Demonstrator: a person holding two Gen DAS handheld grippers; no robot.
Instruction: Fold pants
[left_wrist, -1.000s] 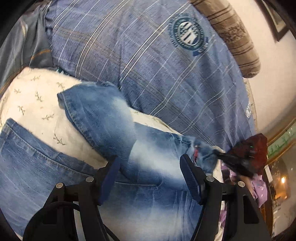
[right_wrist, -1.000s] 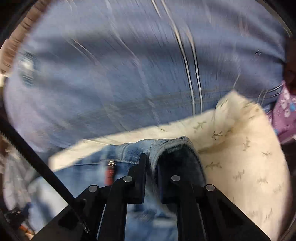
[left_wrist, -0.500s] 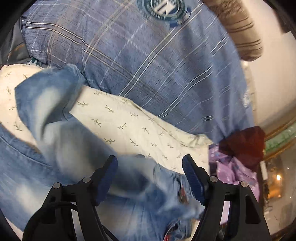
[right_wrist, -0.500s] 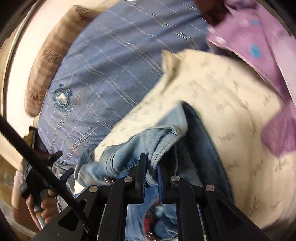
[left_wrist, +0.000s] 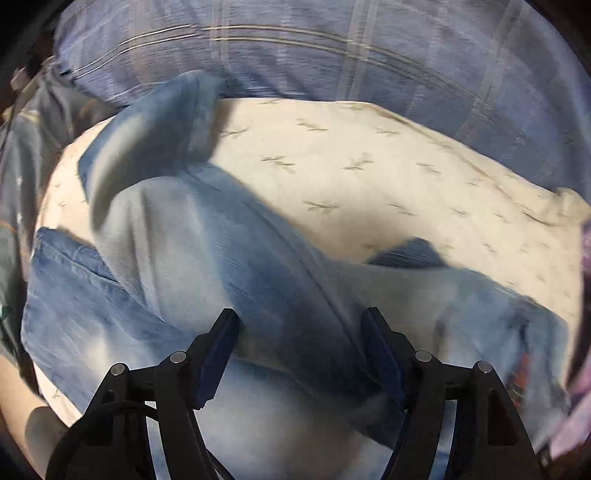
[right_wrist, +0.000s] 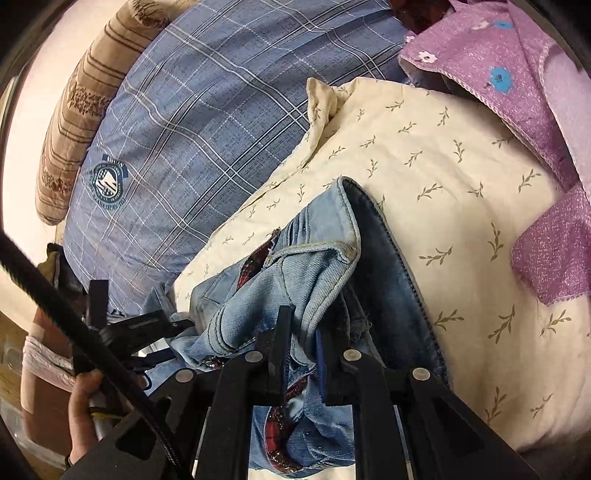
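Light blue jeans lie spread on a cream leaf-print pillow, one leg end curled up at the far left. My left gripper is open just above the denim, holding nothing. My right gripper is shut on the jeans' waistband and holds it bunched above the cream pillow. The left gripper also shows in the right wrist view, at the lower left beside the jeans.
A blue plaid pillow lies behind the cream one, and a brown striped cushion lies against the wall. Purple flowered cloth lies at the right. The person's hand holds the left gripper.
My right gripper has carried the waistband across the pillow, pulling the jeans out flatter. My left gripper stayed open and came closer over the denim.
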